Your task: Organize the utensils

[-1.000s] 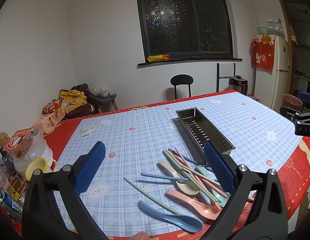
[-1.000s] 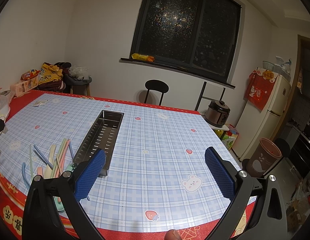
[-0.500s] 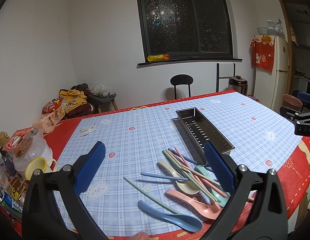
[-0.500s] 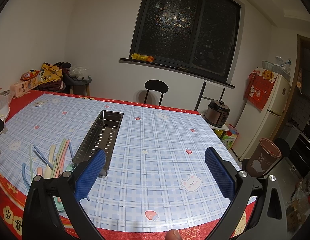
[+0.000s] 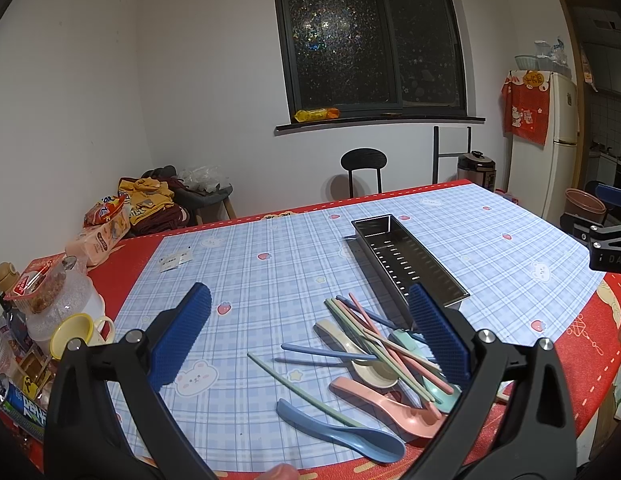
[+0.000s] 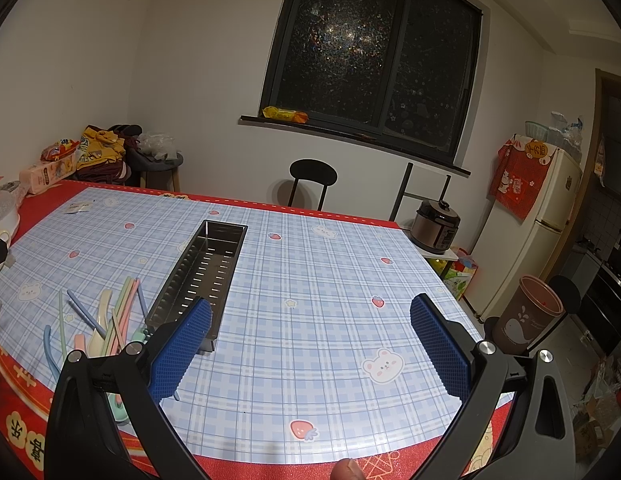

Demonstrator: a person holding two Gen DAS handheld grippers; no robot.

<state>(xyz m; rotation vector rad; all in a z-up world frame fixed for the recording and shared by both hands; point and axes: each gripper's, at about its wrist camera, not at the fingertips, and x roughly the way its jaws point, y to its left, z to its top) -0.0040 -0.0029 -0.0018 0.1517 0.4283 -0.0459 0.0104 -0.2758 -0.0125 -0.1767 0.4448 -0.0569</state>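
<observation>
A pile of pastel spoons and chopsticks [image 5: 374, 356] lies near the table's front edge, with a blue spoon [image 5: 342, 432] nearest and a pink spoon [image 5: 386, 402] beside it. Behind the pile stands a long perforated steel tray [image 5: 406, 260], empty. My left gripper [image 5: 310, 328] hovers open above the pile, holding nothing. In the right wrist view the steel tray [image 6: 206, 272] runs lengthwise and the utensil pile [image 6: 106, 320] lies to its left. My right gripper [image 6: 310, 340] is open over bare tablecloth to the right of the tray.
A checked blue cloth [image 6: 330, 280] covers the red-edged table. Cups, jars and snack packets [image 5: 50, 308] crowd the left edge. A black chair [image 5: 362, 168] stands behind the table; a rice cooker [image 6: 436, 226], a fridge [image 6: 538, 216] and a brown bin [image 6: 526, 316] are at right.
</observation>
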